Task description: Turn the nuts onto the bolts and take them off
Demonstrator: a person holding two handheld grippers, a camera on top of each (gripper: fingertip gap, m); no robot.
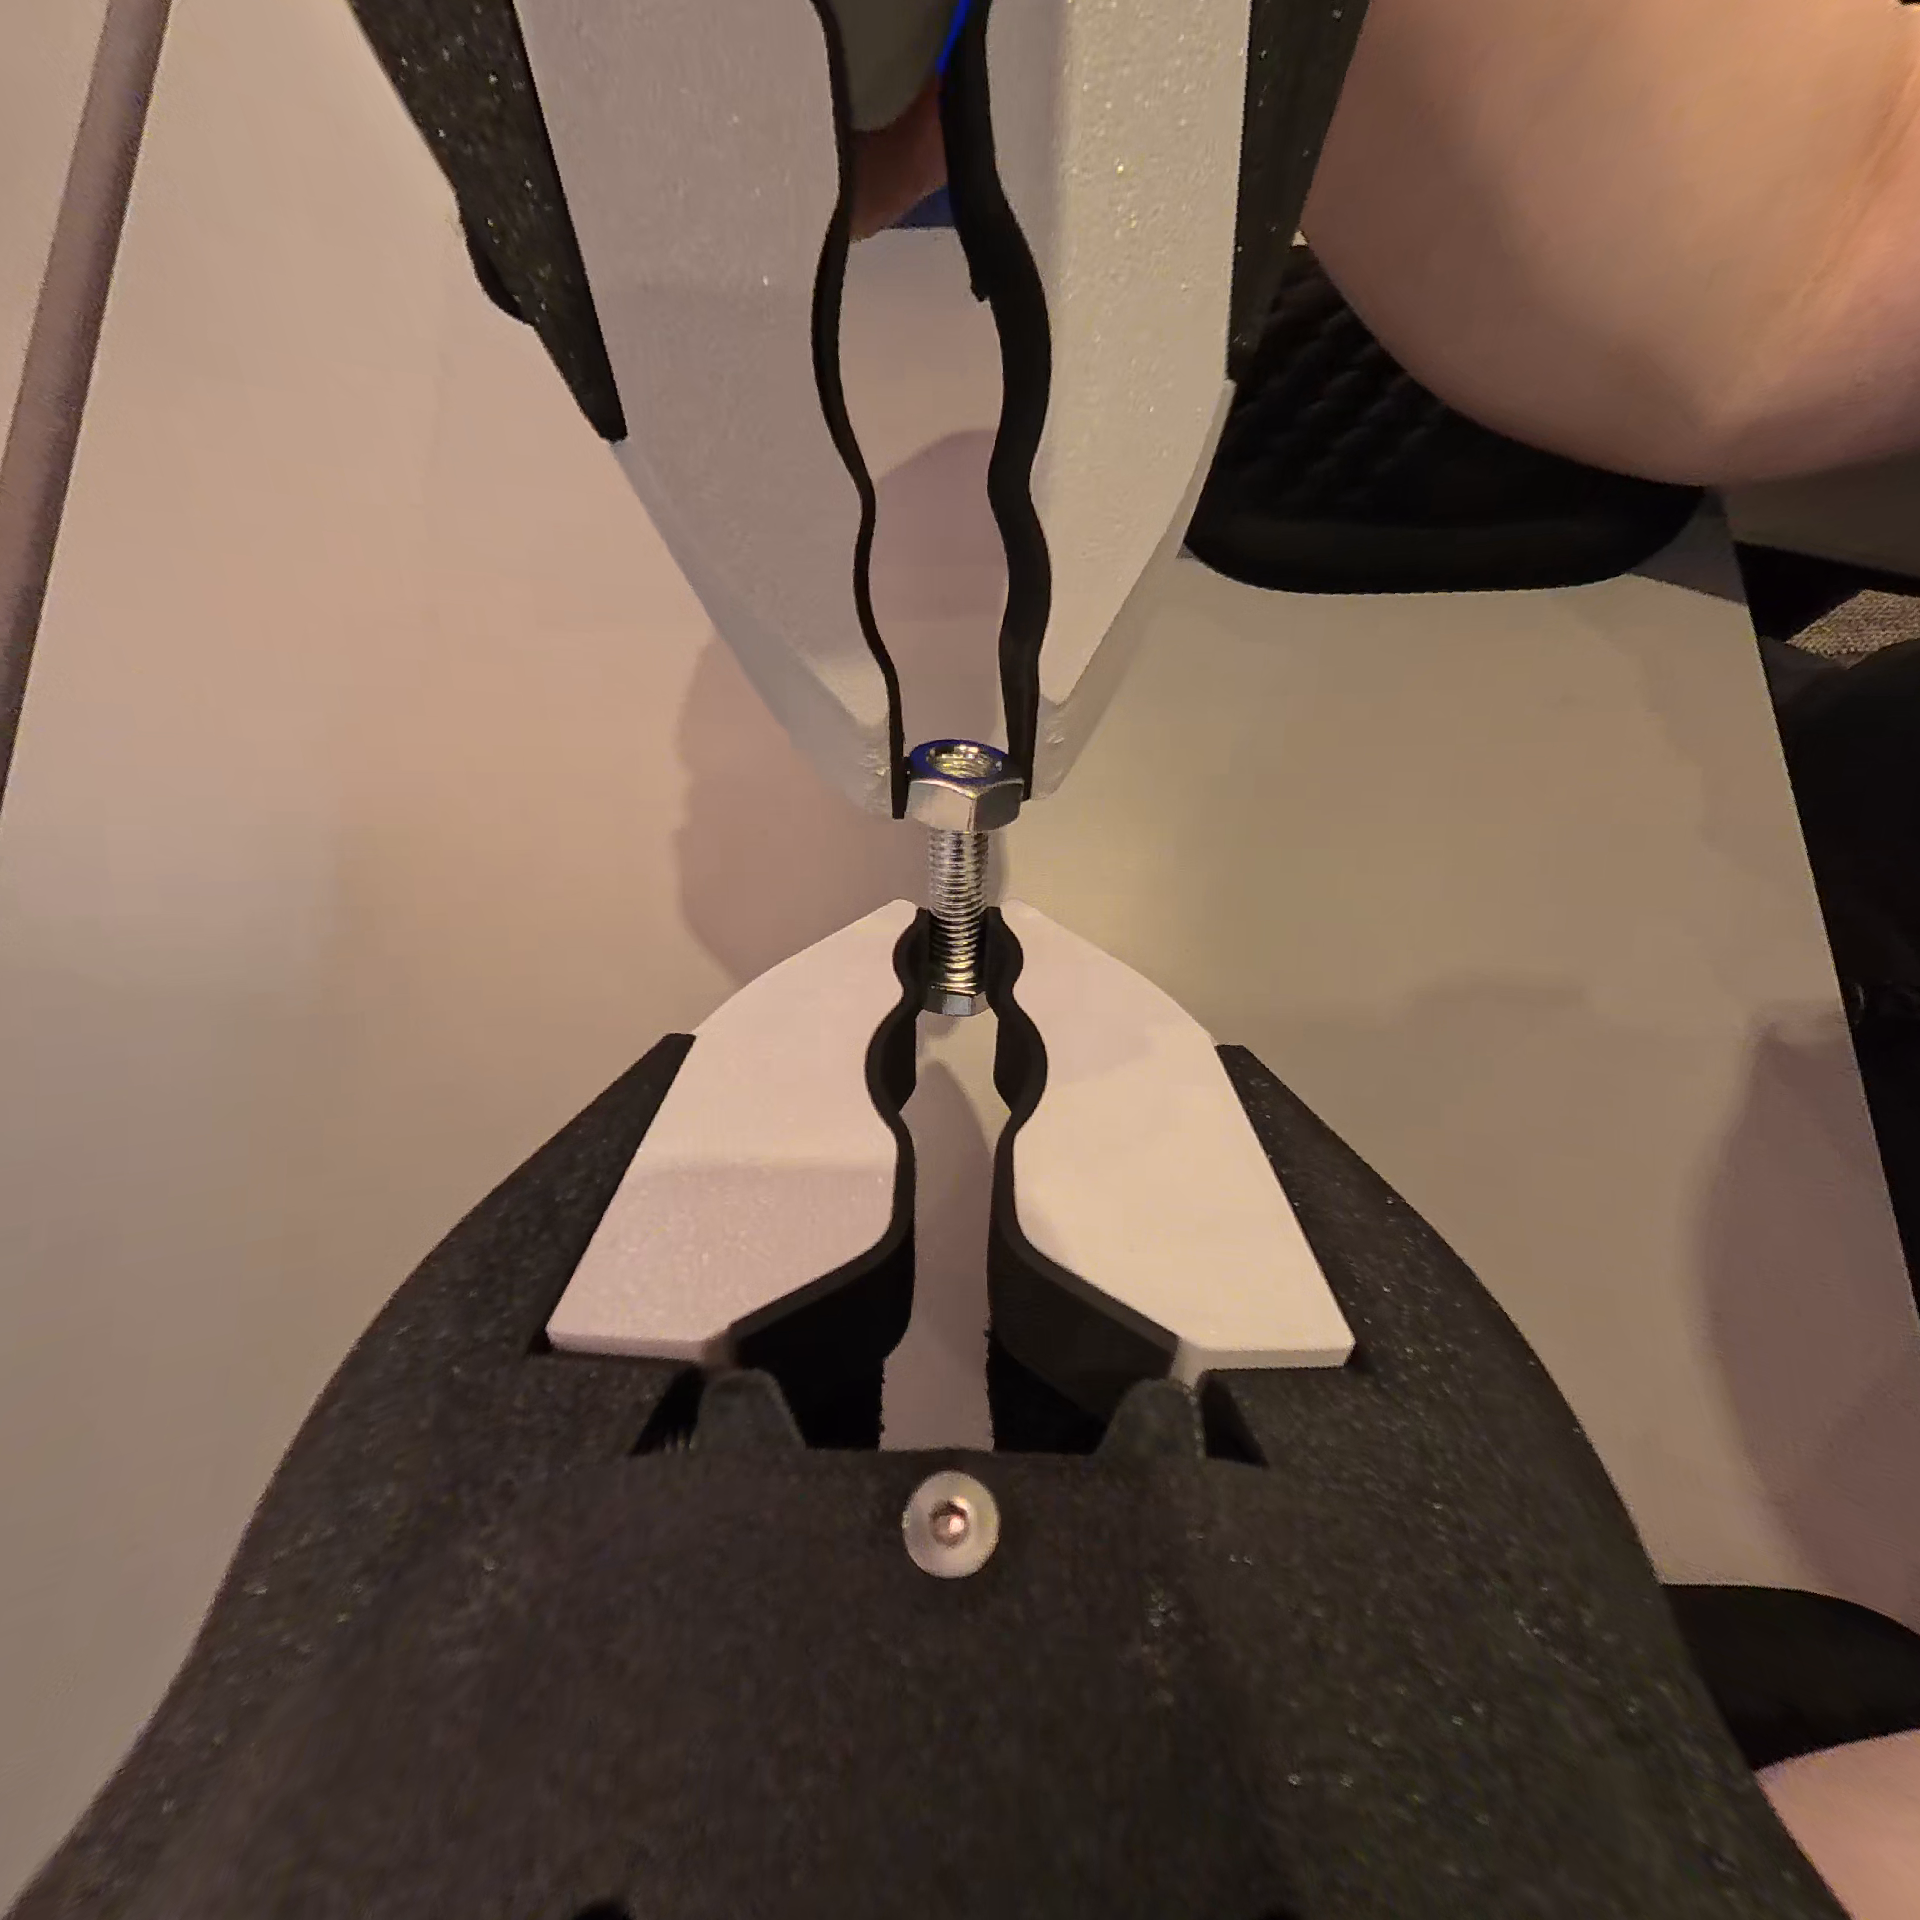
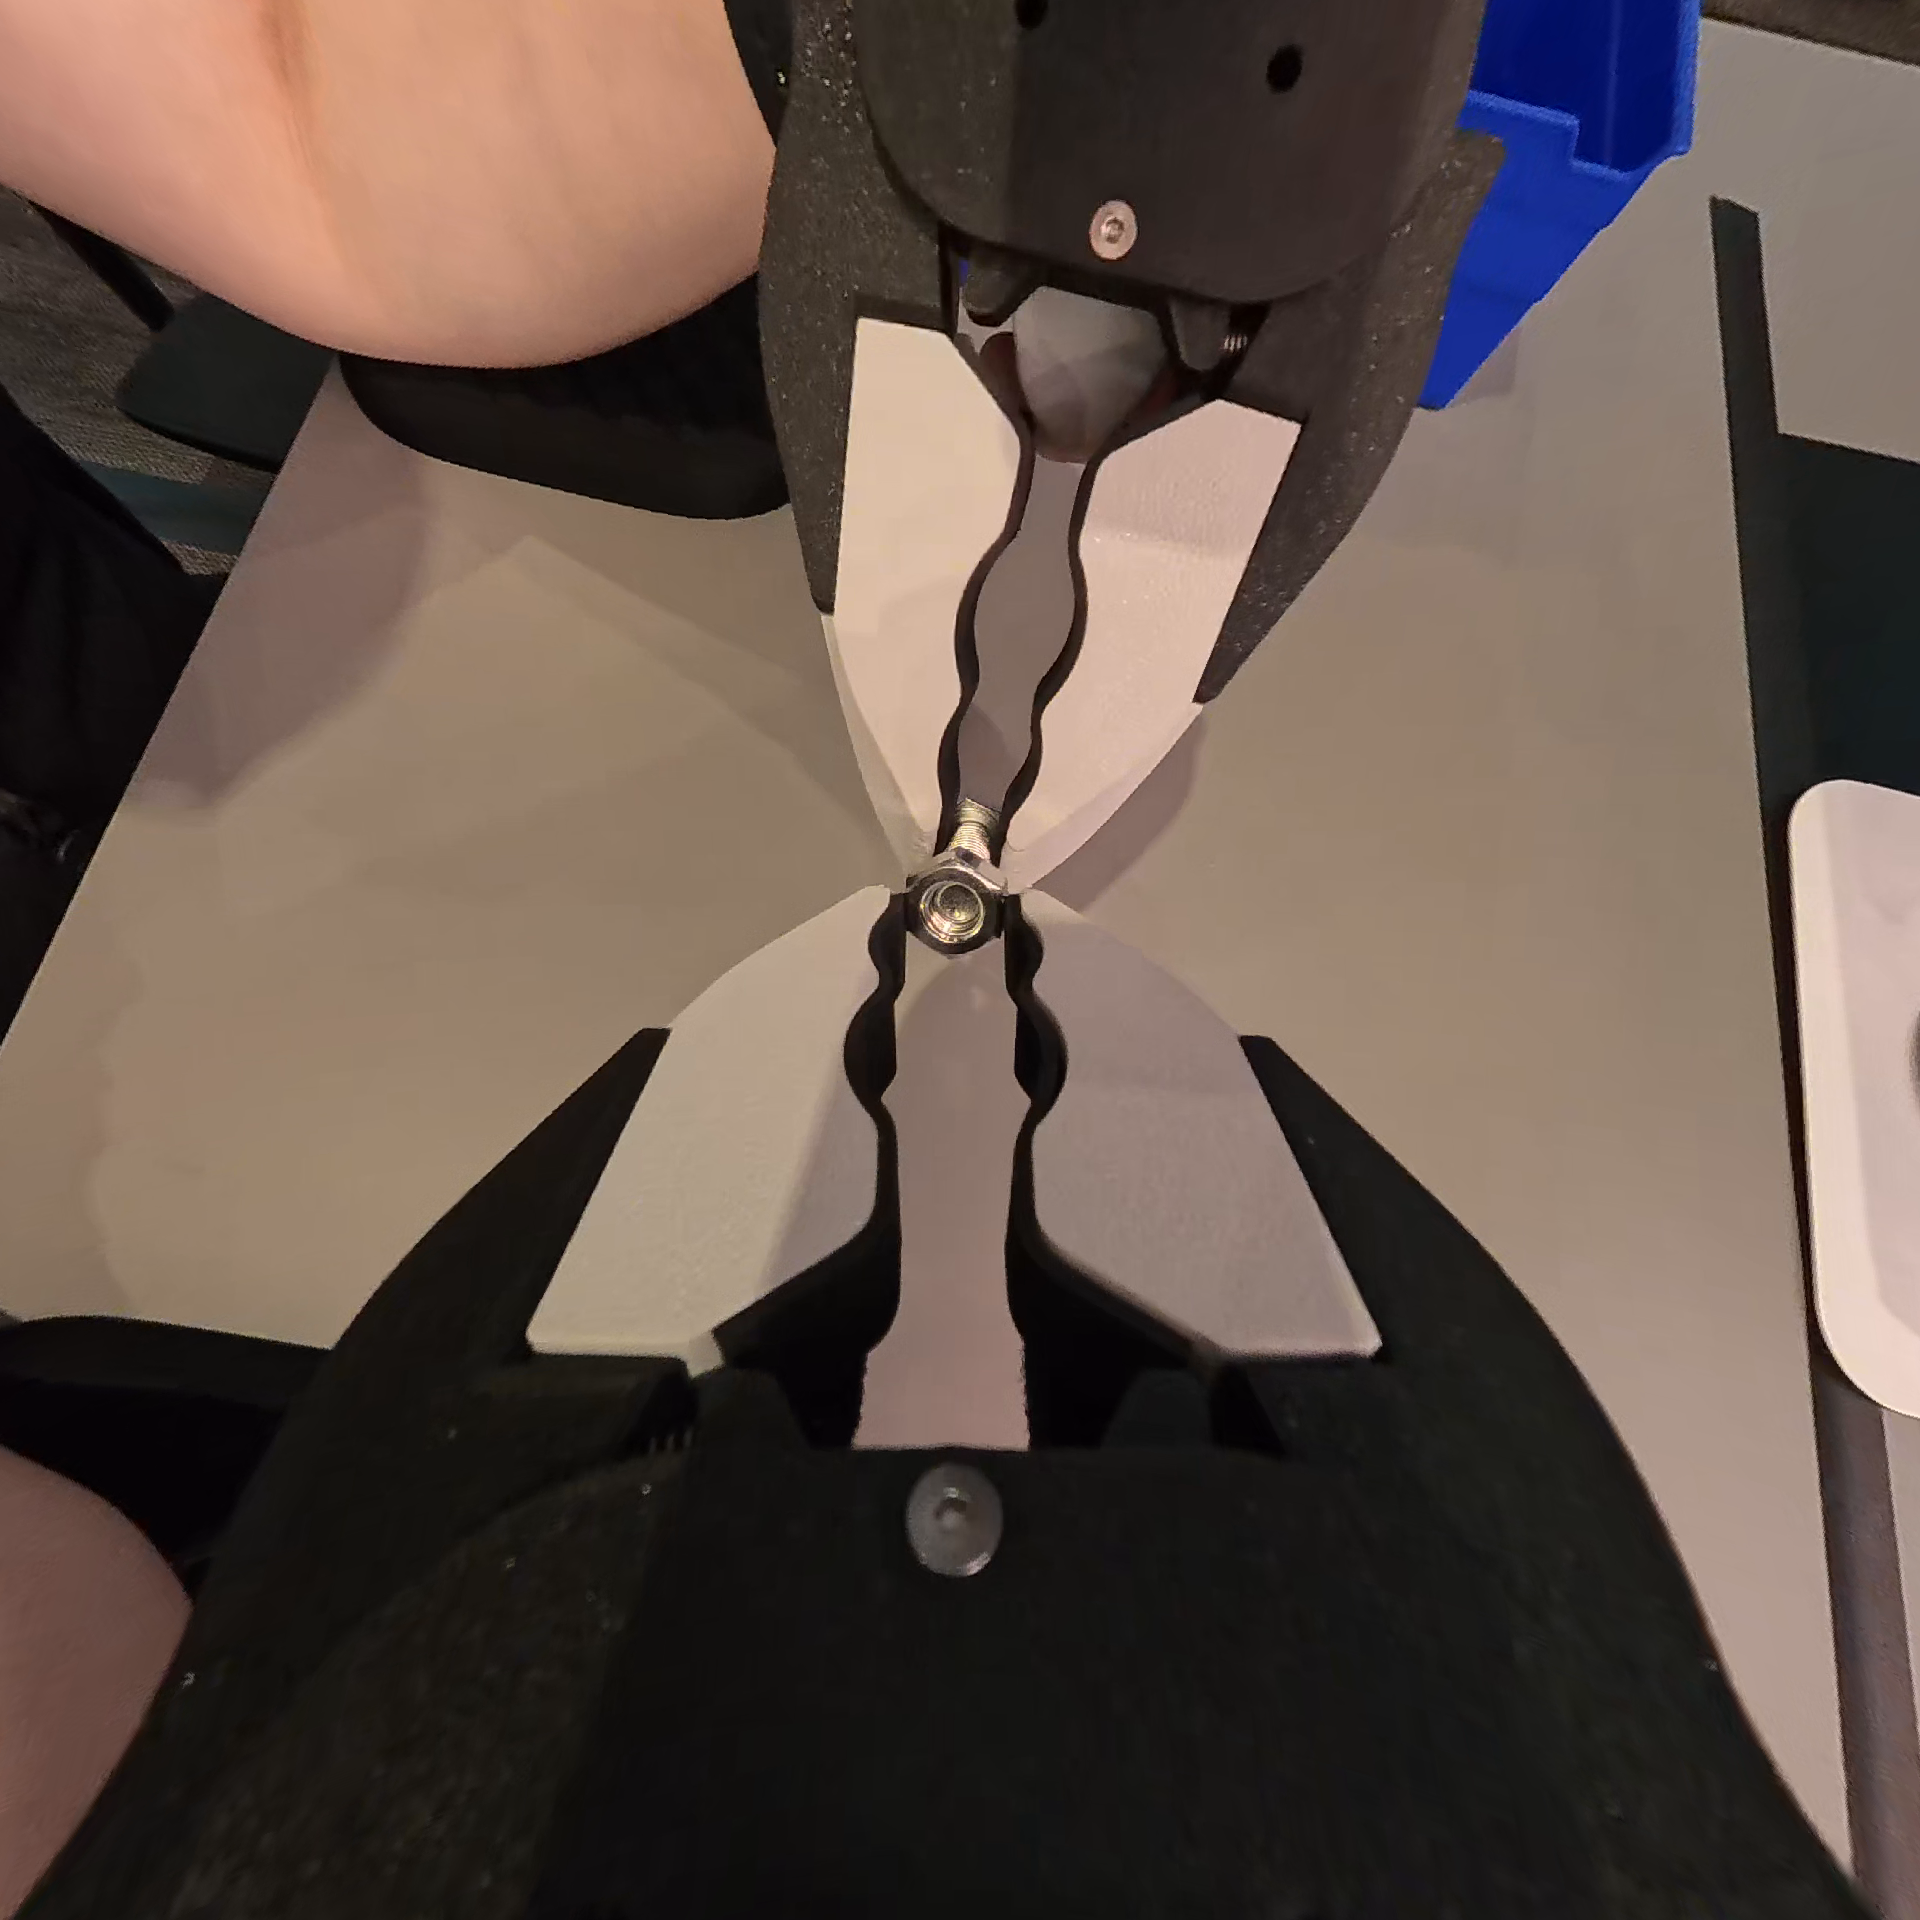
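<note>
Two grippers meet above pale table (image 1: 312, 935).

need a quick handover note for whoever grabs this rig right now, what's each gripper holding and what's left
Left gripper: shut on the bolt, clamped near its head end, threads pointing away from the camera.
Right gripper: shut on the nut, which sits on the tip of the bolt.
Both are held in the air above the table; a blue bin stands behind.
Done: nut and bolt are brought together, the nut at the thread tip.
Left: most of the thread is still bare, so keep turning; the pictures do not show which way it is going.
</note>
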